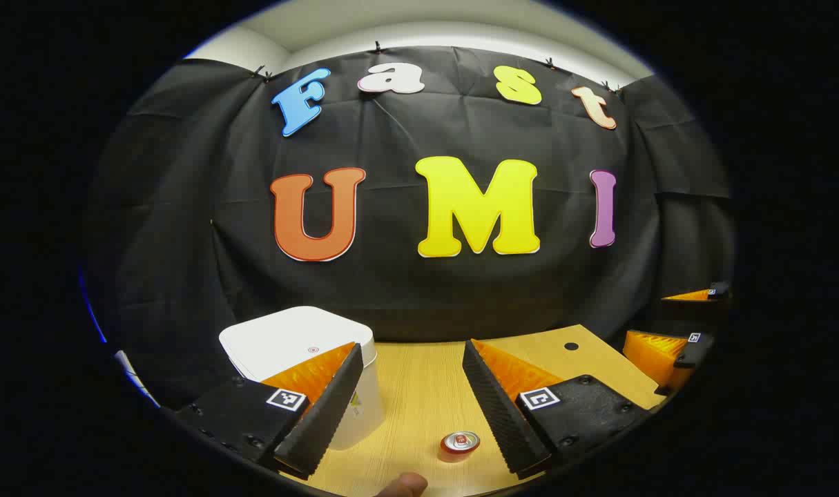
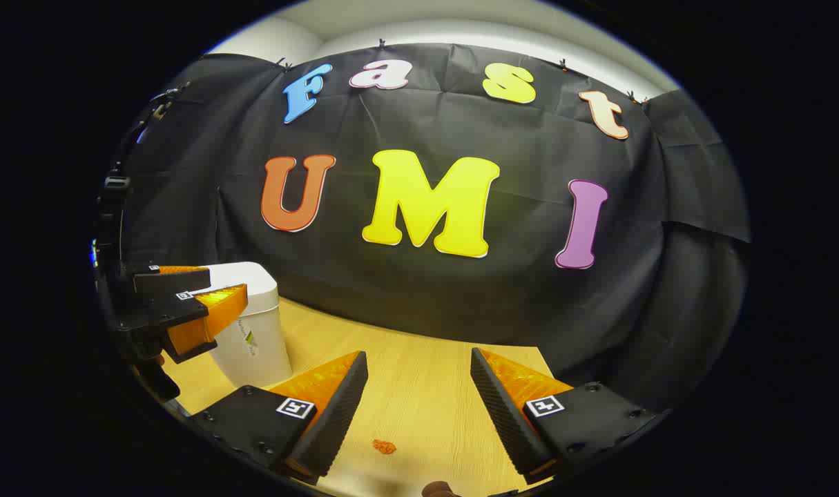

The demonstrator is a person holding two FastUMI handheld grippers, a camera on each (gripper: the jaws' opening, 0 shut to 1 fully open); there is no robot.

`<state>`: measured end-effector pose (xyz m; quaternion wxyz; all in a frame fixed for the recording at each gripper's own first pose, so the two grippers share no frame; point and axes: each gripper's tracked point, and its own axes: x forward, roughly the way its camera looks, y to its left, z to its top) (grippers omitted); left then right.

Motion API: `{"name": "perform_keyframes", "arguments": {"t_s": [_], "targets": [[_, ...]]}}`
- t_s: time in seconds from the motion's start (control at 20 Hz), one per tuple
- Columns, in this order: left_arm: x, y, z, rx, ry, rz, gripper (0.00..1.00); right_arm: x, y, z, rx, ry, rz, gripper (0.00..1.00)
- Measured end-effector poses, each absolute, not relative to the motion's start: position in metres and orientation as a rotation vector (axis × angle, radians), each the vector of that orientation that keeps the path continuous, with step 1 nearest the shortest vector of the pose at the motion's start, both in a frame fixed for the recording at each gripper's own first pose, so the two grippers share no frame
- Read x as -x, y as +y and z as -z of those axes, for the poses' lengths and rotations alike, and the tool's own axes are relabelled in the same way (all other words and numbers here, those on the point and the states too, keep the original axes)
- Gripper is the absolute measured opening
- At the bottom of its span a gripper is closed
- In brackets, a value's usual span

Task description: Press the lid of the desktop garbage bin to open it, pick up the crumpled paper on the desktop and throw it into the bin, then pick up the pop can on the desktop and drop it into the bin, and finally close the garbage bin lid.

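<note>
The white garbage bin (image 1: 296,336) stands at the table's back left with its lid down. My left gripper (image 1: 412,407) hovers open and holds nothing; its left finger overlaps the bin's near corner. A red pop can (image 1: 458,445) stands upright on the table just below, between the fingers. In the right gripper view, my right gripper (image 2: 419,407) is open and holds nothing above a small orange crumpled paper (image 2: 384,446). The bin (image 2: 257,338) is at the left there, and the left gripper (image 2: 227,284) is open at lid height beside it. The right gripper (image 1: 645,317) also appears at the far right of the left gripper view.
The wooden table (image 1: 419,386) has a small dark hole (image 1: 571,345) near its back right. Black cloth closes the back and sides. A fingertip (image 1: 405,485) pokes in at the bottom edge. The table ends to the right of the hole.
</note>
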<state>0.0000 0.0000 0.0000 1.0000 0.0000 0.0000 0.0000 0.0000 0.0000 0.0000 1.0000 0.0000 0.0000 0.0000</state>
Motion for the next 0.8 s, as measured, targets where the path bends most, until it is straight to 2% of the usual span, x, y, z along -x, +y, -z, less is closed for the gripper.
{"name": "perform_keyframes", "arguments": {"t_s": [0.8], "targets": [[-0.018, 0.012, 0.016, -0.018, 0.049, -0.002, 0.96, 0.001, -0.005, 0.024, -0.022, 0.052, 0.017, 0.95]]}}
